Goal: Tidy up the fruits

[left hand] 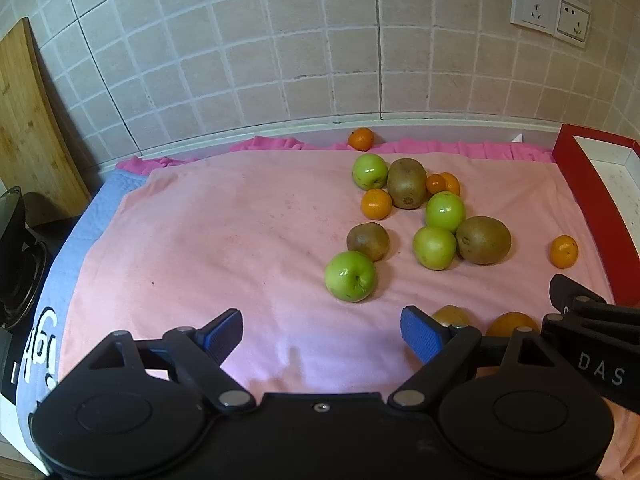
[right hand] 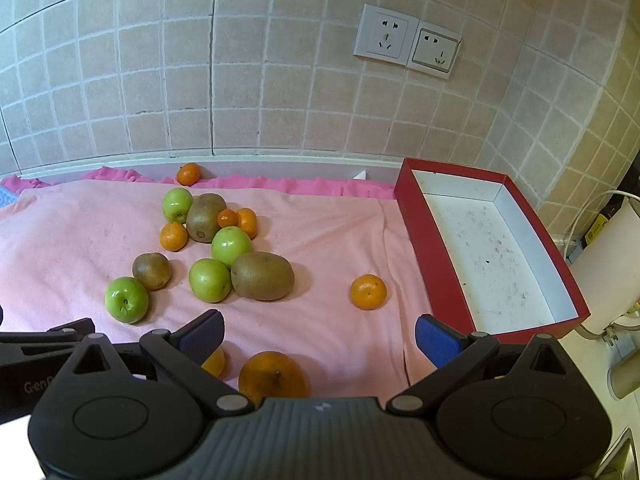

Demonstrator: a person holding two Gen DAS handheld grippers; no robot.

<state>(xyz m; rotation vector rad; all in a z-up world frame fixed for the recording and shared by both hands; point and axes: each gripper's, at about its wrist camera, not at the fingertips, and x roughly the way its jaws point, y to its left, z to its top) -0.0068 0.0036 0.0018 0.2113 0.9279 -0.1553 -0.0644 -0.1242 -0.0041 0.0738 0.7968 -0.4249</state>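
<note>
Green apples, brown kiwis and small oranges lie scattered on a pink cloth (left hand: 240, 240). The nearest green apple (left hand: 350, 276) sits just ahead of my left gripper (left hand: 321, 334), which is open and holds nothing. My right gripper (right hand: 319, 334) is open too, hovering over a large orange (right hand: 273, 374) near the cloth's front edge. A lone small orange (right hand: 368, 291) rests between the fruit pile and the red box (right hand: 412, 216), whose white inside holds no fruit. One orange (right hand: 188, 173) sits at the back by the wall. The right gripper's body (left hand: 592, 320) shows in the left wrist view.
A tiled wall with two sockets (right hand: 406, 42) backs the counter. A wooden board (left hand: 28, 128) leans at the left, beside a dark stove burner (left hand: 16, 276). A white appliance (right hand: 612, 268) with a cord stands right of the box. A blue cloth (left hand: 60, 280) lies under the pink one.
</note>
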